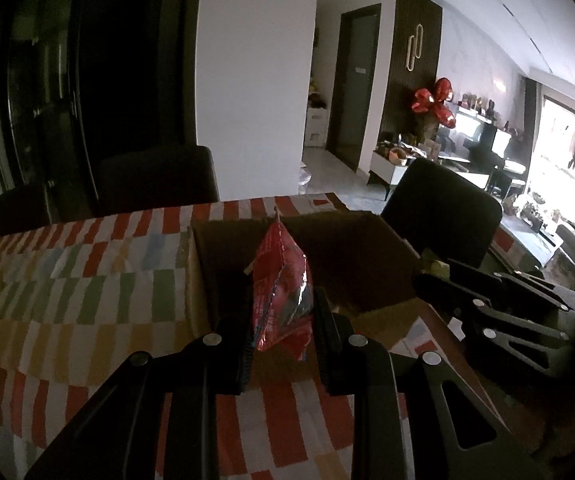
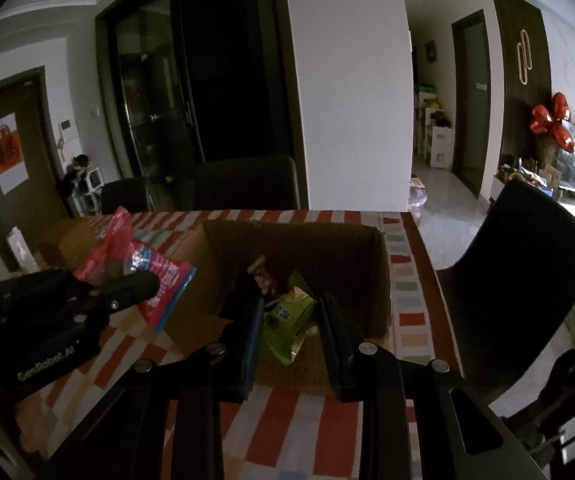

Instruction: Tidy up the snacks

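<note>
— While daylight floods the right edge, what covers the table?
— One checkered cloth (image 1: 87, 280); one open cardboard box (image 2: 375, 264) mid-frame, dark chairs behind.
— Snacks?
— Two held: left gripper (image 1: 281, 316) pinches one red packet (image 1: 283, 280), right gripper (image 2: 291, 320) one green packet (image 2: 287, 320), both above the box.

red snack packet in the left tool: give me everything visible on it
The red snack packet is a crinkled, glossy foil-like pouch with white print and a blue edge, seen in the right wrist view. It stands upright and edge-on between the fingers of the left tool, pinched near its lower part, top corner pointing up. It hangs clear of the checked tablecloth, in front of the open cardboard box, touching nothing else.
</note>
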{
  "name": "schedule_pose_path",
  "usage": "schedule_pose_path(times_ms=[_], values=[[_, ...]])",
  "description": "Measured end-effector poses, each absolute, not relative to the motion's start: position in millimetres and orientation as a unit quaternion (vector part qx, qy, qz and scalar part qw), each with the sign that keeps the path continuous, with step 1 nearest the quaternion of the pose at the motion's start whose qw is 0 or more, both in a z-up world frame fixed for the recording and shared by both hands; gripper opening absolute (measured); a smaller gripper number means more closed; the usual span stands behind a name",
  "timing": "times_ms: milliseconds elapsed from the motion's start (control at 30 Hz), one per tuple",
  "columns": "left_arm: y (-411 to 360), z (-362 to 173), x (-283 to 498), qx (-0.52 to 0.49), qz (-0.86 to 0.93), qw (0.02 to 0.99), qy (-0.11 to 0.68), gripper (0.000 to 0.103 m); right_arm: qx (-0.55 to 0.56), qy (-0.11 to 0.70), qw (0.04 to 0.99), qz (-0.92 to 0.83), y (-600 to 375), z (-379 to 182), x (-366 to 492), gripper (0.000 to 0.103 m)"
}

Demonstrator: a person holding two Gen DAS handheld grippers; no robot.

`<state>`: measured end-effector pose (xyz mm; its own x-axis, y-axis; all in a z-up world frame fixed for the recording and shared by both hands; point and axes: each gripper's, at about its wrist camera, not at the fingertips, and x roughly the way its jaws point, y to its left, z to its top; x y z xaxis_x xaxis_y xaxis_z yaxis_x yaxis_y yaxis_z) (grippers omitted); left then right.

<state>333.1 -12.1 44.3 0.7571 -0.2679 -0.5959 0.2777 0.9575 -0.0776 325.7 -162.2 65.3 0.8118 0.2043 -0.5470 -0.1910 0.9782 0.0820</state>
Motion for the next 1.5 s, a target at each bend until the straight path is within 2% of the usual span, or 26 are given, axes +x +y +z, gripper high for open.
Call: schedule_pose_path(times_ms=[600, 633, 700, 767, 1033, 1100, 1167, 1267, 1500], values=[[-14.1, 36.7, 401.2, 0.014, -0.121, 0.925, 0.36, 0.027, -0.009, 0.315, 0.945, 0.084, -155.3, 64.8, 380.3, 0.03], [-14.5, 37.5, 401.7, 0.018, -0.117, 0.925, 0.36, 0.03, -0.008, 0.319, 0.944, 0.081, -155.3, 64.3, 383.0, 0.031], [-13.5, 39.3, 400.1, 0.024, -0.113, 0.927, 0.357, 0.039, -0.005, 0.325, 0.943, 0.075, -157.3, 62.7, 384.5, 0.044], [-12.7, 41.8, 394.0, 0.032, -0.106, 0.93, 0.35, 0.046, -0.005, 0.327, 0.942, 0.071, -158.8, 61.4, 382.7, 0.052], [-6.8, 48.7, 355.4, 0.063, -0.066, 0.941, 0.327, 0.07, -0.011, 0.319, 0.946, 0.056, -163.7, 65.6, 357.8, 0.068], [-5.1, 50.5, 342.3, 0.064, -0.06, 0.943, 0.322, 0.075, -0.013, 0.312, 0.949, 0.049, -164.9, 68.3, 346.1, 0.076], [-3.1, 52.6, 328.2, 0.066, -0.052, 0.946, 0.313, 0.086, -0.011, 0.303, 0.952, 0.05, -166.8, 71.2, 332.5, 0.077], [-1.5, 56.9, 302.5, 0.07, -0.046, 0.951, 0.296, 0.093, -0.013, 0.293, 0.955, 0.049, -169.4, 73.4, 309.8, 0.081], [0.9, 65.3, 248.6, 0.068, -0.034, 0.961, 0.264, 0.1, -0.021, 0.264, 0.963, 0.047, -172.6, 82.6, 262.7, 0.091]])
